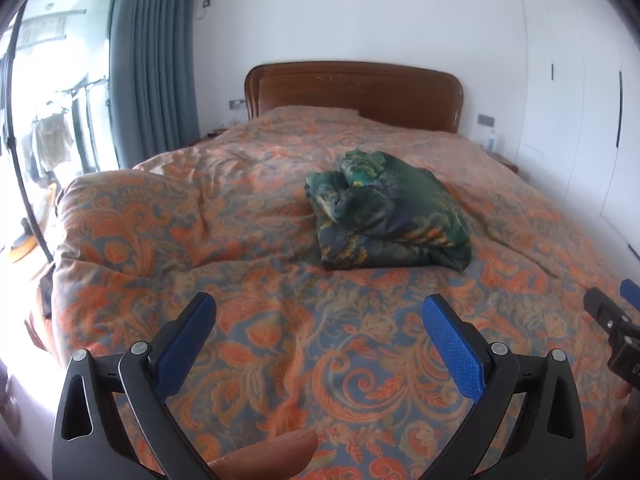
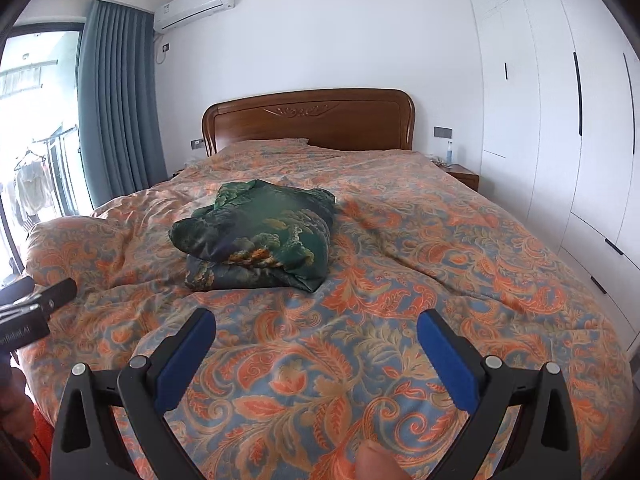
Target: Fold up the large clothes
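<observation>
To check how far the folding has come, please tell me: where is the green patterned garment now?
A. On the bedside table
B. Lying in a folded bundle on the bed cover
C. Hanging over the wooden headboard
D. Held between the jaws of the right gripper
B: the green patterned garment lies folded on the bed cover, beyond both open grippers.

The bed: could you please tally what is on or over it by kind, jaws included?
Folded green garment: 1
Orange patterned quilt: 1
Pillow: 1
Grippers with open jaws: 2, left gripper and right gripper
Total: 5
</observation>
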`<action>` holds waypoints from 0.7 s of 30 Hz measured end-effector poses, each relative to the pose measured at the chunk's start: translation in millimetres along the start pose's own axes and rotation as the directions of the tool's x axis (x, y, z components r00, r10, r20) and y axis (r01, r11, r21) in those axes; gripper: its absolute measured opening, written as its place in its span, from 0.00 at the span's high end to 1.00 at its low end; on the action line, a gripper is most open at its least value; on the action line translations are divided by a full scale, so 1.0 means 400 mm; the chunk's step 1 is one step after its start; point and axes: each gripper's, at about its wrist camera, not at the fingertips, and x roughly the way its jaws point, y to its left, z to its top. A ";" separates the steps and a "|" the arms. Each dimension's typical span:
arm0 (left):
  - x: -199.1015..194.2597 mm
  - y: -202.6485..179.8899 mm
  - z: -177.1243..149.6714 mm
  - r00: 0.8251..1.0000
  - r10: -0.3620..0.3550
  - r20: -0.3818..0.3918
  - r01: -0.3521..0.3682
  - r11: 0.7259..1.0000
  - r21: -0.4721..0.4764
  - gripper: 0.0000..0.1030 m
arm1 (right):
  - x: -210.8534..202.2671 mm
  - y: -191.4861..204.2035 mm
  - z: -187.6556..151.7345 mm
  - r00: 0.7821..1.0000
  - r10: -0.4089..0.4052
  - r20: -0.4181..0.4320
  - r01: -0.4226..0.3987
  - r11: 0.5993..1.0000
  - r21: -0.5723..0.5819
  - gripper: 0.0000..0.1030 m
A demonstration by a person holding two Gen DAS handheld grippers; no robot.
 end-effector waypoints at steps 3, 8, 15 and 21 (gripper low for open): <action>0.000 0.001 -0.002 1.000 0.008 -0.002 -0.008 1.000 0.014 0.00 | 0.009 0.013 -0.007 1.000 -0.019 -0.015 0.019 1.000 -0.021 0.00; 0.007 -0.007 -0.017 0.999 0.007 -0.044 -0.005 0.999 0.037 0.00 | 0.015 0.029 -0.027 0.999 -0.010 -0.032 0.009 0.999 -0.032 0.00; -0.001 -0.020 -0.023 0.994 0.007 -0.111 0.000 0.998 0.060 0.00 | -0.007 0.046 -0.038 0.998 -0.020 -0.056 0.017 0.998 -0.061 0.00; -0.051 -0.034 -0.011 0.998 0.027 -0.061 -0.020 0.995 0.100 0.00 | -0.033 0.071 -0.028 0.996 -0.052 -0.072 0.045 0.994 -0.105 0.00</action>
